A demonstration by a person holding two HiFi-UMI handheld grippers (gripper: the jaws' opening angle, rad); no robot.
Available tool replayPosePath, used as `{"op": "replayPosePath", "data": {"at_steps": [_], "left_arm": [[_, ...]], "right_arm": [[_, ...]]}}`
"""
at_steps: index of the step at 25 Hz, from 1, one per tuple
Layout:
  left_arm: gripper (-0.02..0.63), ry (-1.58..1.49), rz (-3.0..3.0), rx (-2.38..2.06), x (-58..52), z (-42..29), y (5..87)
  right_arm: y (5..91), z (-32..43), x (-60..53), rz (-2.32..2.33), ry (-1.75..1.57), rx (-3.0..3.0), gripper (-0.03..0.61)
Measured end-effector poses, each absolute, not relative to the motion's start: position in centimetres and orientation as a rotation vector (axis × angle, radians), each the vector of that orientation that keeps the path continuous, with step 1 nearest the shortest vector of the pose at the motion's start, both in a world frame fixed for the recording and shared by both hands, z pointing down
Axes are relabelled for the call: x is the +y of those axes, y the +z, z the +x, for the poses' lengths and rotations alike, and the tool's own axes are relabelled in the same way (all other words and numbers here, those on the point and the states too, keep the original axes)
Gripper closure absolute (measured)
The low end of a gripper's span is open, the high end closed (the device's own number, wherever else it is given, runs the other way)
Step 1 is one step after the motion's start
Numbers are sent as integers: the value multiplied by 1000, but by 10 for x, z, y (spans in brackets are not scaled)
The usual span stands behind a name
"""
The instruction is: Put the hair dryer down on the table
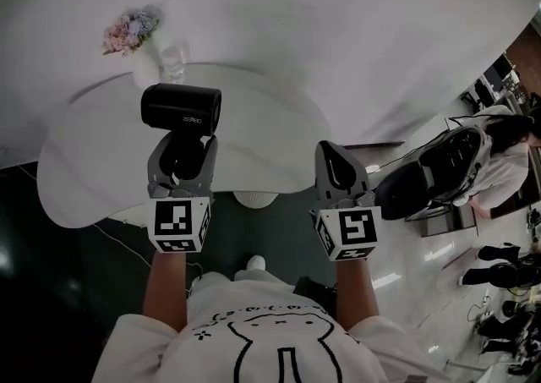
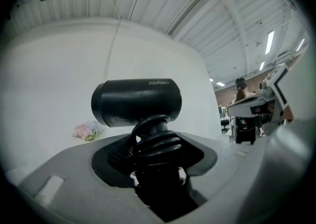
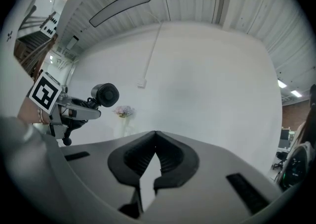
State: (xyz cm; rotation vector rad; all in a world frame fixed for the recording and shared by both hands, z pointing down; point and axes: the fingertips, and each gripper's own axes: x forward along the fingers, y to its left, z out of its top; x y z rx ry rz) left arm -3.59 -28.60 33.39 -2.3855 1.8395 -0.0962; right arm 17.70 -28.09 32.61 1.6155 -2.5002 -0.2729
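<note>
Black hair dryer (image 1: 181, 108) hangs over the white worktop (image 1: 84, 161), its handle pinched in the jaws of the left gripper (image 2: 155, 141). Only the head view shows the worktop beneath. Its own view shows the right gripper (image 3: 155, 155) empty, jaws pressed together.

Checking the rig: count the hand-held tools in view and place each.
2. The left tool is over the table, at its near edge, shut on the hair dryer by its handle. The right tool is beside it, shut and empty. None seems hidden.
</note>
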Motion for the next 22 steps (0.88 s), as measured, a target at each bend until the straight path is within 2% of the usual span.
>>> {"op": "replayPosePath", "data": {"at_steps": [10, 22], "left_arm": [[367, -266, -2480, 1897, -330, 2, 379], [367, -453, -2606, 2012, -415, 12, 444]], "right_arm": [[360, 203, -312, 1605, -157, -2481, 578], [395, 194, -373, 1525, -45, -2437, 578]]}}
